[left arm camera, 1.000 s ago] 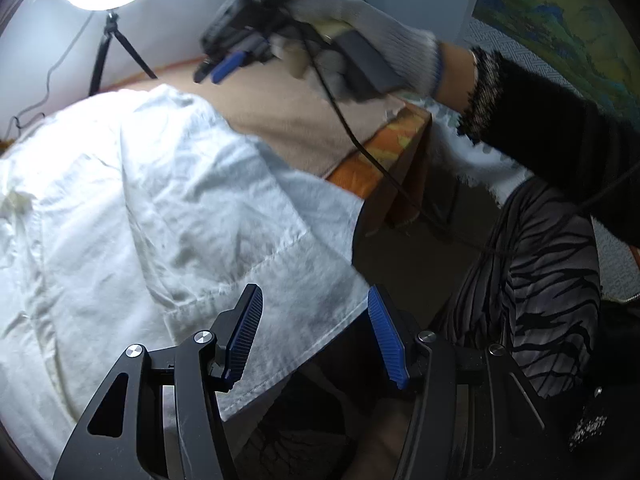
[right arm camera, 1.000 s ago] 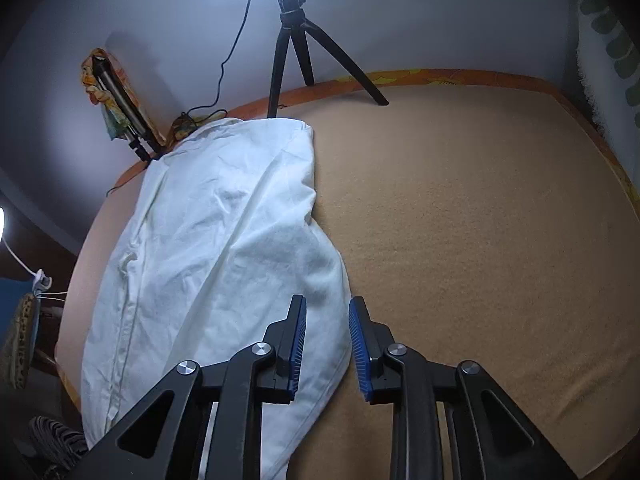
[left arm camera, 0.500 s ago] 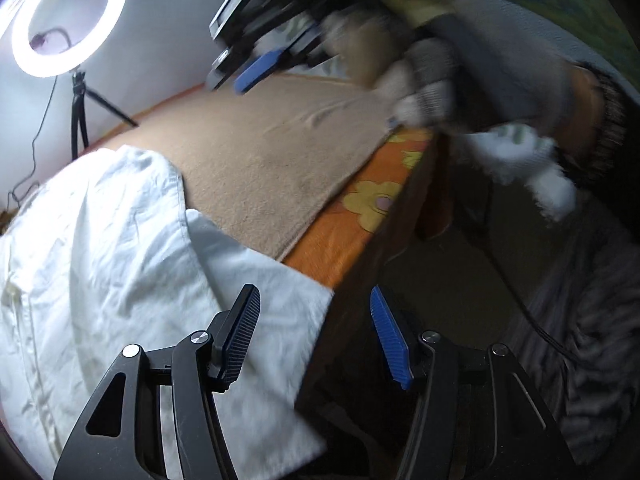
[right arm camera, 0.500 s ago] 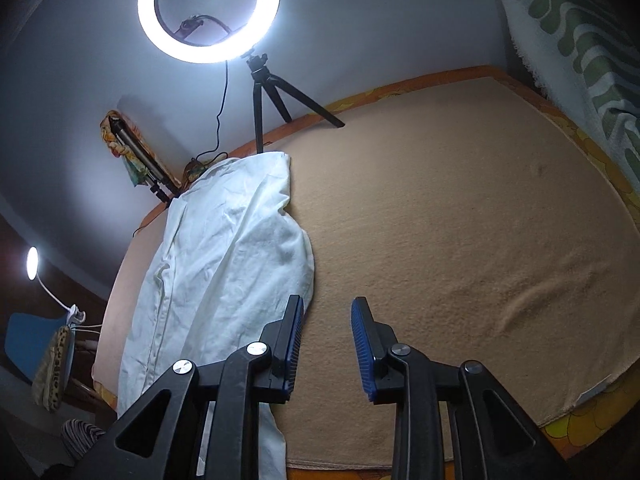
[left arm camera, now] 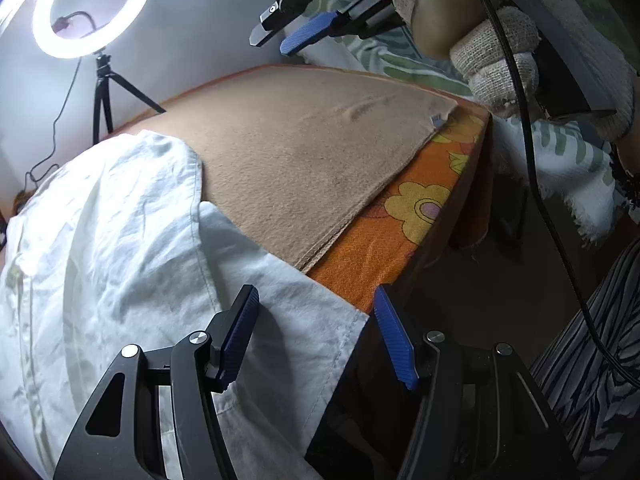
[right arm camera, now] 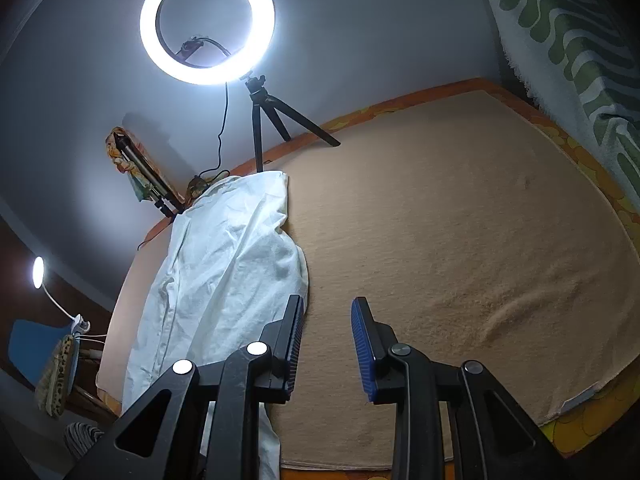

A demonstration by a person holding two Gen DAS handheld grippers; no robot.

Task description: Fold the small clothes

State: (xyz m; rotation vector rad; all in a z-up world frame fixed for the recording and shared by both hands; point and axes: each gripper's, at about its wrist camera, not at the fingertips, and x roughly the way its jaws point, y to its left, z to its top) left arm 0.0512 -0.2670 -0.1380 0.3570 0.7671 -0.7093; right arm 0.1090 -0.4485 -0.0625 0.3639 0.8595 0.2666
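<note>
Since a second ago both claws have lifted away from the white garment, and in the left wrist view the left claw hangs spread and empty over its near corner at the table edge, so it should bite squarely on that hem. From the right wrist view, the right claw is raised, spread and empty, the garment lying lengthwise along the table's left side on the tan blanket; I'd match its grip before folding.

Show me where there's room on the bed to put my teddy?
The tan blanket is bare from the white shirt across to the green patterned cloth. The shirt's side, near the ring light's tripod, is crowded.
</note>
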